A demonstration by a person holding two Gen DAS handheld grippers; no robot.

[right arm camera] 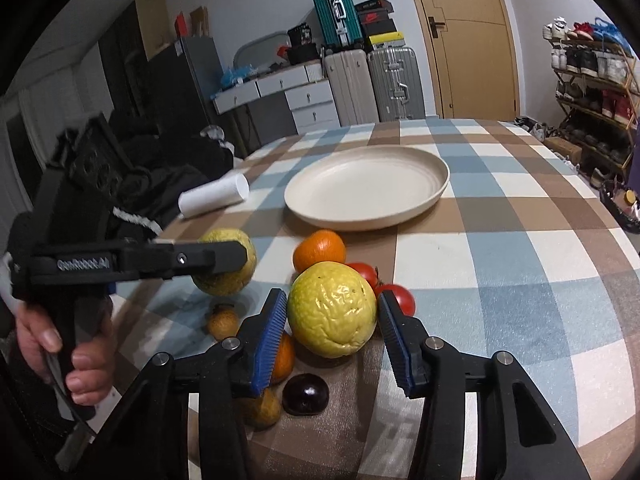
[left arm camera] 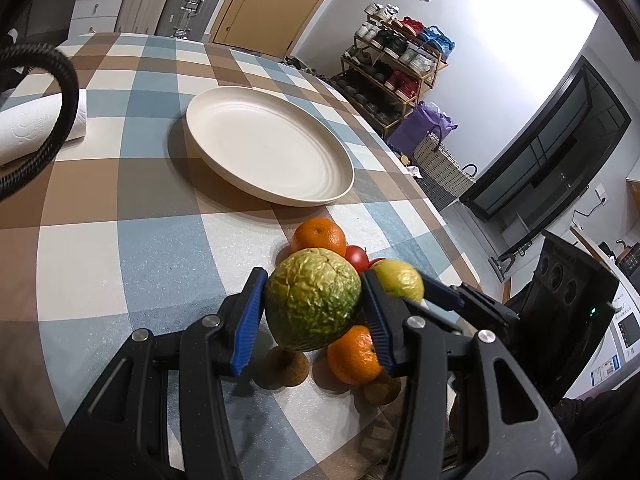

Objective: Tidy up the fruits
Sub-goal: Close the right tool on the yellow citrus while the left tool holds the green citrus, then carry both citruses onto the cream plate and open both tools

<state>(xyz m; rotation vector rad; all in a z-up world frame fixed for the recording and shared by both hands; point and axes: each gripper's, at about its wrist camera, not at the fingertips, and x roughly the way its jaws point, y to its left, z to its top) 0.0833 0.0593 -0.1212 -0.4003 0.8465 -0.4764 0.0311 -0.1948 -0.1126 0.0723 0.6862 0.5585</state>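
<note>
The left gripper (left arm camera: 314, 304) has its jaws pinching a bumpy green-yellow fruit (left arm camera: 313, 299), lifted off the checked worktop (left arm camera: 120, 240). The right gripper (right arm camera: 333, 334) has its jaws closed around a yellow fruit (right arm camera: 333, 314). The cream plate (right arm camera: 434, 188) sits beyond, bare

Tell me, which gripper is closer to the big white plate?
Left, though only slightly. The left gripper, holding the green bumpy fruit, sits a bit closer to the plate. The right gripper, around the yellow fruit, is farther back.
</note>
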